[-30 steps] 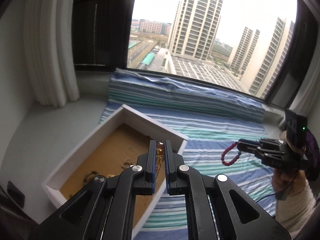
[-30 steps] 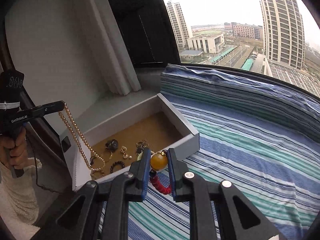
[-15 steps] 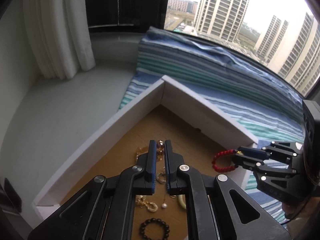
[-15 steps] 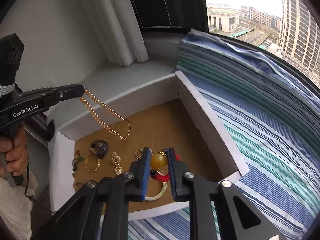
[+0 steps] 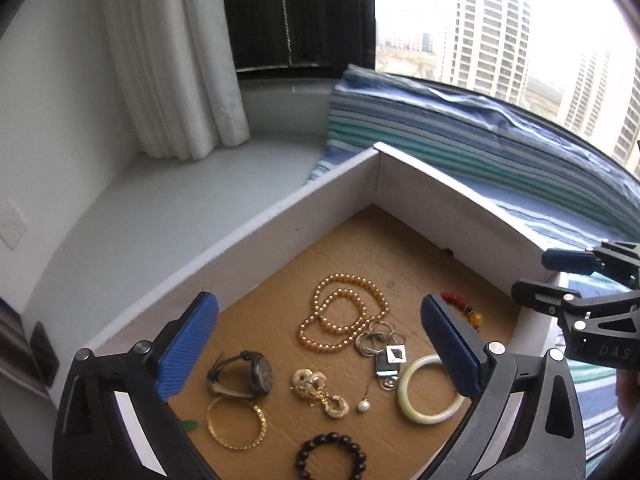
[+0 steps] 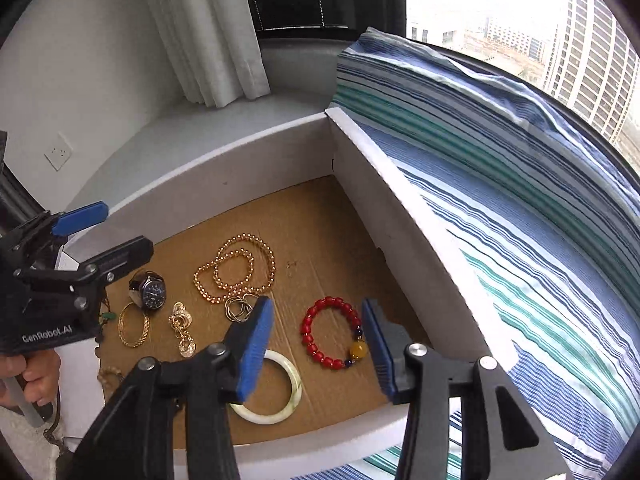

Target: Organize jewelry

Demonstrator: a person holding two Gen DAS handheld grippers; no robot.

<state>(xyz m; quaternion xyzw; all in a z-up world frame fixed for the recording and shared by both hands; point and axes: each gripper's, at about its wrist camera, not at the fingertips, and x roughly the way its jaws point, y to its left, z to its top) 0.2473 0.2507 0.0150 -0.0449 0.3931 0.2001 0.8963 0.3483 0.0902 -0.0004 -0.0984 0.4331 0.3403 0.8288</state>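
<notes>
Both grippers just been opening over the box (image 6: 400, 184): left gripper (image 5: 320, 344) gaping wide, right gripper (image 6: 316, 344) half-open (nothing held), red bracelet (image 6: 332, 332) lying between.

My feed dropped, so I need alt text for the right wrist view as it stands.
The right gripper hangs open over a white box, a red bead bracelet lying loose on the cardboard floor between its jaws. Further left lie a pearl necklace, a pale bangle, a watch and the open left gripper.
</notes>
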